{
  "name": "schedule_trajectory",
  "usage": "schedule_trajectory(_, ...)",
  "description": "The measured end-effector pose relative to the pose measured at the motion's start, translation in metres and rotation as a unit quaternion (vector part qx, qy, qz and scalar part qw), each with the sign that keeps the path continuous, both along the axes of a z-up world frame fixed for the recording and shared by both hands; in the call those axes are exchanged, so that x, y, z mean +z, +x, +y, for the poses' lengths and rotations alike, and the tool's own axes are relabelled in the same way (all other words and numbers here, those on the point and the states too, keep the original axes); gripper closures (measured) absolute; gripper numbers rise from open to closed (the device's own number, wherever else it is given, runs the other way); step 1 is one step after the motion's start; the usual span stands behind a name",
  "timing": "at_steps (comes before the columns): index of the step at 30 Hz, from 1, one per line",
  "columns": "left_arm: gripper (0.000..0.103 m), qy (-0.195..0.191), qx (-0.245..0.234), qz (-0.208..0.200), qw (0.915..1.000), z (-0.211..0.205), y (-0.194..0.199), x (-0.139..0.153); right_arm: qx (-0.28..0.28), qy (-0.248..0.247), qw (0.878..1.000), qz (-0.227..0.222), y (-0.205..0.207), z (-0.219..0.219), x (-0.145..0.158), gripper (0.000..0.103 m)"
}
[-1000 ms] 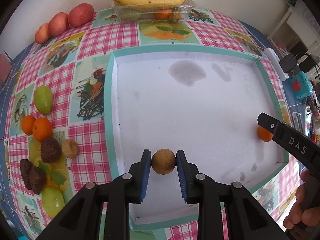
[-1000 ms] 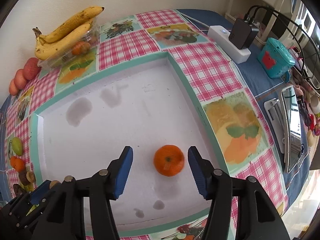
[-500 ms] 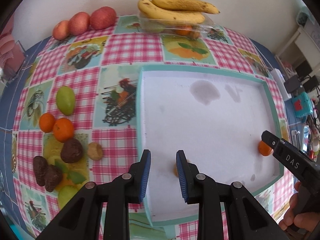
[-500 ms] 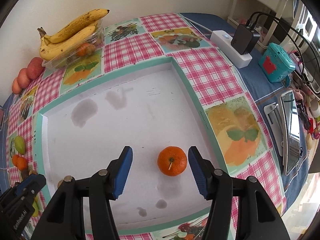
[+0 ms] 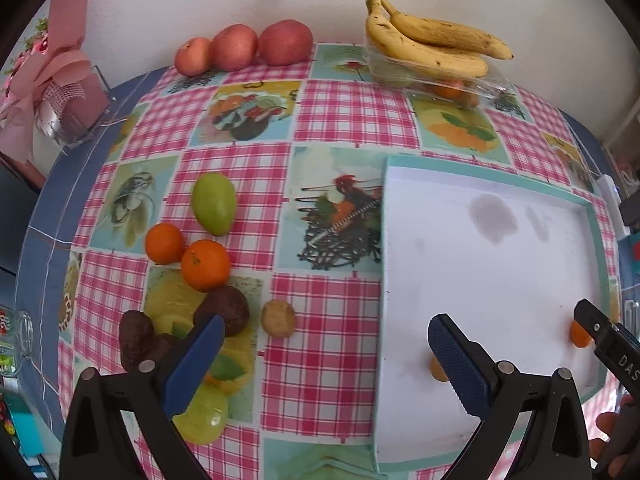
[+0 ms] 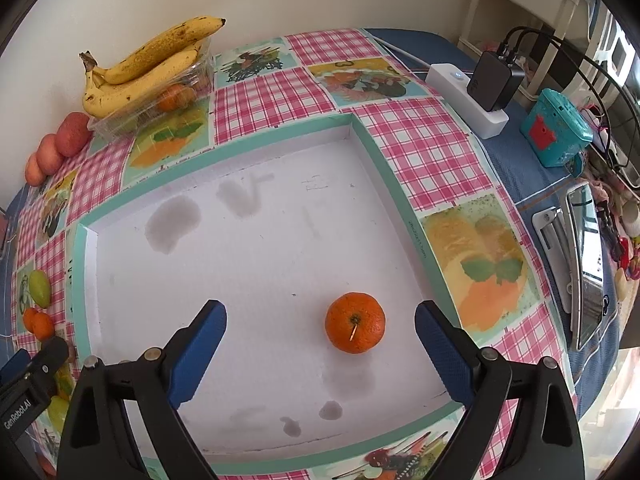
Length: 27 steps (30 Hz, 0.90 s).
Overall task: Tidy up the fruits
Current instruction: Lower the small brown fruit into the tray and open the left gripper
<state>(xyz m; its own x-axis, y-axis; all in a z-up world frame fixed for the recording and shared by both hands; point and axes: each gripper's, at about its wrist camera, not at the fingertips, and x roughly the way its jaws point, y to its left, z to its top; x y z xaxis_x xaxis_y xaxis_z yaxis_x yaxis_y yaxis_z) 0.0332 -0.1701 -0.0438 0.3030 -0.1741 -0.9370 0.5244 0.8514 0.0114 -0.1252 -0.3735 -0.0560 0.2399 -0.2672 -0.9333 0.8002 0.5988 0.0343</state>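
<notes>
- Where a second ago the left gripper (image 5: 322,354) had its fingers closed on a small brown fruit (image 5: 439,369) over the white tray (image 5: 486,264), those fingers now stand wide apart and empty, and the fruit lies on the tray floor, half hidden behind the right-hand finger.
- Since then the left view has swung away from the tray: between the fingers there is now checked tablecloth (image 5: 320,356), with the loose pile of fruit ahead of the left-hand finger.
- Nearest that finger are a dark avocado (image 5: 222,315) and a second brown fruit (image 5: 278,318); further ahead sit two oranges (image 5: 188,258) and a green mango (image 5: 214,204).
- My reading is that one drop is finished and the next pick will likely come from this pile.
- The right gripper (image 6: 320,354) has opened further, its fingers spread with nothing between the pads; the tangerine (image 6: 355,328) rests on the tray, closer to the right-hand finger, no longer held.
- Only the left view shows the pile clearly, plus the three red apples (image 5: 244,46) by the wall and a hand on the right tool at the frame's lower edge.
- Only the right view shows the whole tangerine with its stalk, the power strip (image 6: 466,98) and the teal box (image 6: 556,132) beyond the tray; the released brown fruit is out of its sight.
- Both views show the bananas (image 6: 148,66) on their clear punnet far ahead.
</notes>
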Motion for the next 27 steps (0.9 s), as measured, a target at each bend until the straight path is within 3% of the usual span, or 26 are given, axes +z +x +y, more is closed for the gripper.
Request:
schedule_trajectory(5,0.0,-0.022,0.006,-0.019,0.9996,0.005,0.003,0.003,-0.001,-0.012,1.0,-0.019,0.002,0.003,0.006,0.007)
schedule_trajectory(10,0.0,-0.054,0.018,0.015,0.9983,0.012,0.011,0.005,0.007,-0.005,1.0,-0.022,0.007,0.006,0.006,0.007)
schedule_trajectory(16,0.0,-0.041,0.014,-0.019,0.9989,0.012,0.013,0.014,0.021,-0.042,0.998,-0.032,0.012,0.013,0.017,0.007)
schedule_trajectory(21,0.0,-0.054,0.017,-0.007,0.9984,0.018,0.018,0.016,0.036,-0.056,0.997,-0.039,0.022,0.023,0.023,0.007)
schedule_trajectory(27,0.0,-0.042,0.033,-0.012,0.9985,0.039,0.032,0.026,0.073,-0.028,0.994,-0.078,0.044,0.049,0.034,0.008)
